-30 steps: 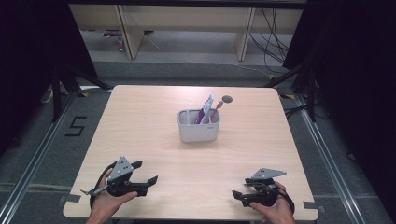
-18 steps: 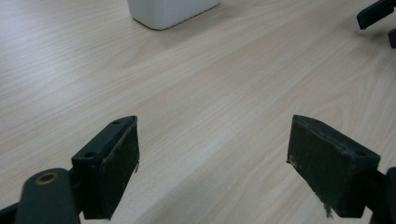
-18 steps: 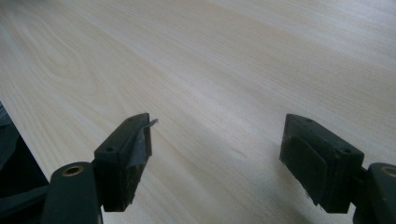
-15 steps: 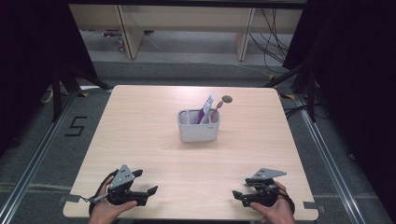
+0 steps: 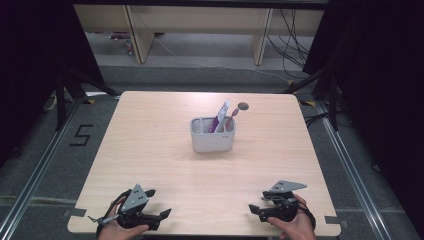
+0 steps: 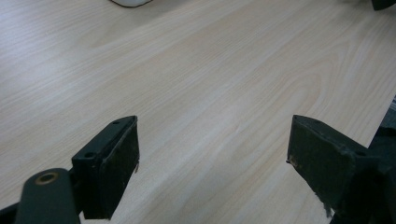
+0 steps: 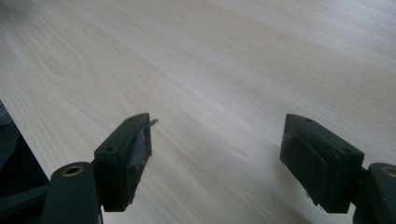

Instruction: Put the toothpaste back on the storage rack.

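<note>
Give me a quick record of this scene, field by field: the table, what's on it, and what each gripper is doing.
surface: light wooden table
container: grey holder, upright near the table's middle
contents: purple tube and a brush-like tool, both leaning toward the right
left gripper: near front left edge, jaws wide apart, holding nothing
right gripper: near front right edge, jaws wide apart, holding nothing
contact: both grippers well apart from the holder

A black numeral "5" (image 5: 81, 135) stands on the grey floor (image 5: 45, 175), just beside the counter (image 5: 165, 165) at its left edge. No other writing is legible.
</note>
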